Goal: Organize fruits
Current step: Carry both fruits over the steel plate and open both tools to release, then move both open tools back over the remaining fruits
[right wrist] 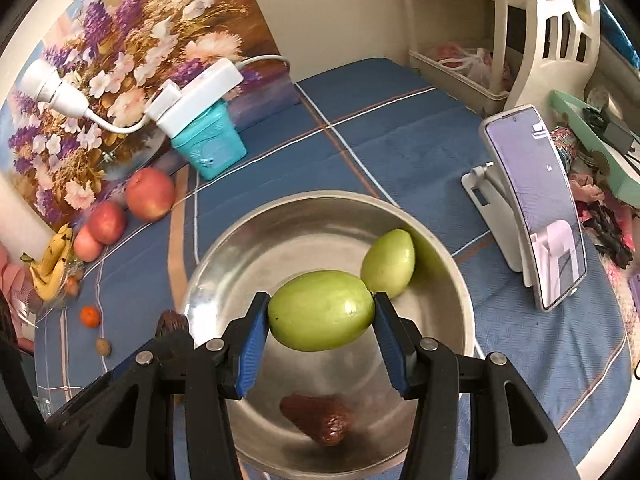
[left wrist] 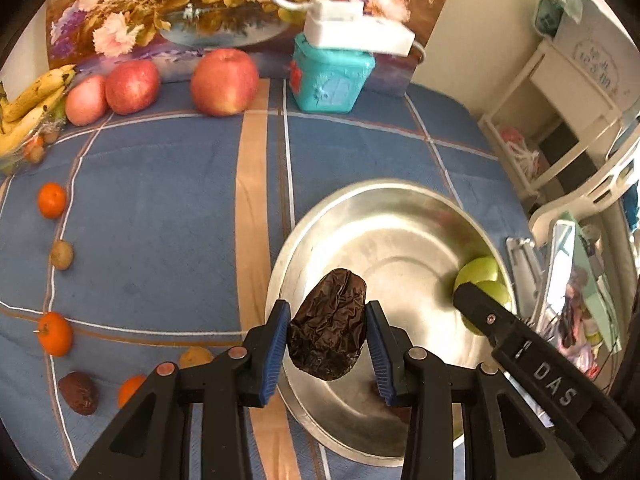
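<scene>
left tool (left wrist: 327, 340) pinches wrinkled dark date (left wrist: 328, 326) | right tool (right wrist: 320, 314) pinches smooth green fruit (right wrist: 322, 311) | steel bowl (right wrist: 256, 232)

A blue plaid cloth (left wrist: 160, 208) carries a steel bowl (left wrist: 304, 240), three apples (left wrist: 224, 80), bananas (left wrist: 32, 108), tangerines (left wrist: 51, 200), a teal box (left wrist: 328, 76) and a phone stand (right wrist: 488, 200).
</scene>
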Tool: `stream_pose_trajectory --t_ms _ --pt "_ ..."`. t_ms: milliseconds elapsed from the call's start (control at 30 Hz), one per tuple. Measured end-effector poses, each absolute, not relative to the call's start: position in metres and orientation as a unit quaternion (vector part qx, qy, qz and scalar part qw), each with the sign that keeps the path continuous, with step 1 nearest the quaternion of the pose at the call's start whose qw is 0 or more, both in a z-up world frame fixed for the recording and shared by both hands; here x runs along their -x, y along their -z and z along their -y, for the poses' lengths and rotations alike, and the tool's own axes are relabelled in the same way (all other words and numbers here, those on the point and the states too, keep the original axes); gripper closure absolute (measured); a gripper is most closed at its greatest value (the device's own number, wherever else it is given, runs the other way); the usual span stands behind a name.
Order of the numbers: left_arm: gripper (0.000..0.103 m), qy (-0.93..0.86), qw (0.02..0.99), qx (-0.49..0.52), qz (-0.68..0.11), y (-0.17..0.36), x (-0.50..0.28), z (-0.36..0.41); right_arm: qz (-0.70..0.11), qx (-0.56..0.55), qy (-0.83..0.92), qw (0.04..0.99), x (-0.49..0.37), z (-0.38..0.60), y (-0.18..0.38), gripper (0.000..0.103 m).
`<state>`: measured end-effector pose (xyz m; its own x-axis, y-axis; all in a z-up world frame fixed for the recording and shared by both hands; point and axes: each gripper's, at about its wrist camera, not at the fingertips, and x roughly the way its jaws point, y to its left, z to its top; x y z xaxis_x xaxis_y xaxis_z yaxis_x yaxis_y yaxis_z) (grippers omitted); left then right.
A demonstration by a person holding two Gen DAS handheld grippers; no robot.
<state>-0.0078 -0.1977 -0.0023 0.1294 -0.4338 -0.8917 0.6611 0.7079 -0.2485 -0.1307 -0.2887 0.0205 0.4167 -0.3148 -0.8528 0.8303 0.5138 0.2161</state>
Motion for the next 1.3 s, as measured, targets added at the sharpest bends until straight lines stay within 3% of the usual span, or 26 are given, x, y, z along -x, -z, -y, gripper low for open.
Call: stream_pose_trajectory --t_ms 500,833,1300 --pt "0.061 0.37 0.738 -0.128 -0.549 0.008 0.011 0.207 -0.411 -0.368 0.348 0.758 0.132 0.299 0.001 0.05" --pt "0.046 0.374 0.739 -0.129 -0.545 0.005 0.013 0.205 -0.413 -0.369 0.342 0.759 0.134 0.3 -0.002 0.049" --pt "0.04 0.364 0.753 -0.116 -0.535 -0.01 0.003 0.19 -0.401 -0.342 0.351 0.774 0.138 0.294 -0.019 0.043"
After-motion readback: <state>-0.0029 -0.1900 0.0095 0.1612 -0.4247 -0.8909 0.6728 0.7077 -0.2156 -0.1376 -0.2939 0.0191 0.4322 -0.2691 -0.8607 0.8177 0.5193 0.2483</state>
